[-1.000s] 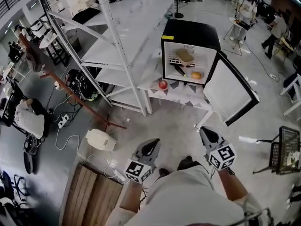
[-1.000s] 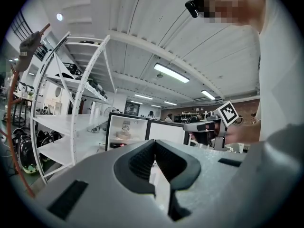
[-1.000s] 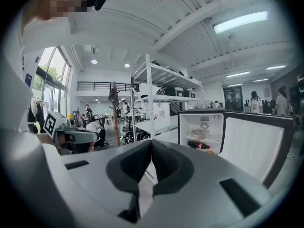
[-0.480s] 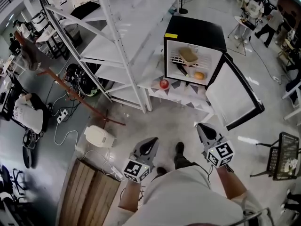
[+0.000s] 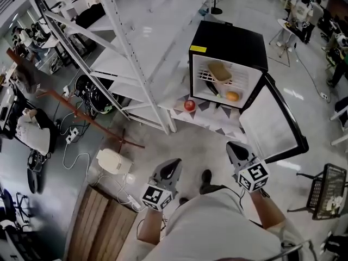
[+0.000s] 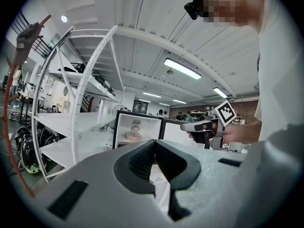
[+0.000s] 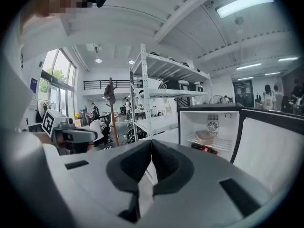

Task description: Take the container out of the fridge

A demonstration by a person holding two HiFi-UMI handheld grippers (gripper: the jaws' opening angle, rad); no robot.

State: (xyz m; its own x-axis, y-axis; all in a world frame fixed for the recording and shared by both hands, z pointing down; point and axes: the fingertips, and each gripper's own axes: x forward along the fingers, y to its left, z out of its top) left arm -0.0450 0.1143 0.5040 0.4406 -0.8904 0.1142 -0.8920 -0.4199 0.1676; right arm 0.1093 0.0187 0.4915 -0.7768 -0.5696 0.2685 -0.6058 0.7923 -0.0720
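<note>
A small black fridge (image 5: 228,39) stands on a low white table with its door (image 5: 272,125) swung open to the right. On its upper wire shelf lies a tan lidded container (image 5: 219,71), also seen in the left gripper view (image 6: 131,137) and the right gripper view (image 7: 206,137). Below it lie a dark object and an orange (image 5: 232,96). My left gripper (image 5: 174,166) and right gripper (image 5: 234,149) are held low in front of me, well short of the fridge. Both are shut with nothing between the jaws.
A red apple (image 5: 189,105) sits on the low table (image 5: 209,115) in front of the fridge. A tall white shelving rack (image 5: 128,53) stands to the left. Cables, a white appliance (image 5: 115,161) and a wooden pallet (image 5: 106,227) lie at lower left. A wire basket (image 5: 328,192) stands at right.
The fridge has drifted slightly down and larger in the head view as I step toward it. Both grippers stay in front of me, shut.
</note>
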